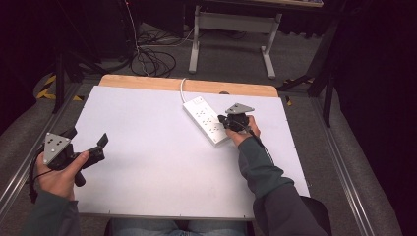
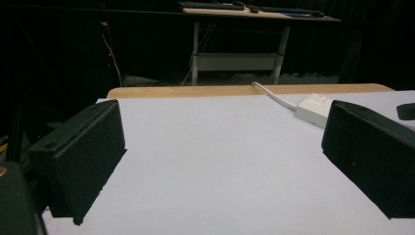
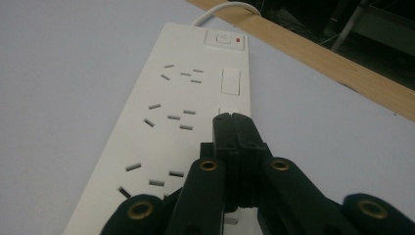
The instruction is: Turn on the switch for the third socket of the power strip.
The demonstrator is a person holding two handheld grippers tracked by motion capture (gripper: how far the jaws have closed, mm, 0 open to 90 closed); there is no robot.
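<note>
The power strip point(image 3: 186, 117) lies slantwise on the white bench point(image 1: 147, 167), toward its far right part, with its cord point(image 1: 182, 88) running off over the wooden back edge. The right tongs point(image 3: 234, 117) sit directly over it, jaws pressed together with nothing between them, their joined tip hovering over or touching the row of small rocker switches point(image 3: 230, 81) along one side of the strip; whether the tip actually bears down on a switch I cannot tell. Closed like that, the tongs make a single blunt point, which looks suited to poking a switch rather than gripping anything. The main switch with its small red mark point(image 3: 223, 38) is at the strip's cord end, beyond the tip. The person's right hand point(image 1: 242, 132) reaches in from the near side, so the strip is approached along its length. The left tongs point(image 1: 98, 147) are well apart from all this, held above the bench's near left part with jaws spread wide and nothing in them, pointing across the bare surface toward the strip; I would judge they are simply waiting, kept clear of the working hand. Behind the bench stands another table's white frame point(image 1: 236, 22) on the dark floor.
</note>
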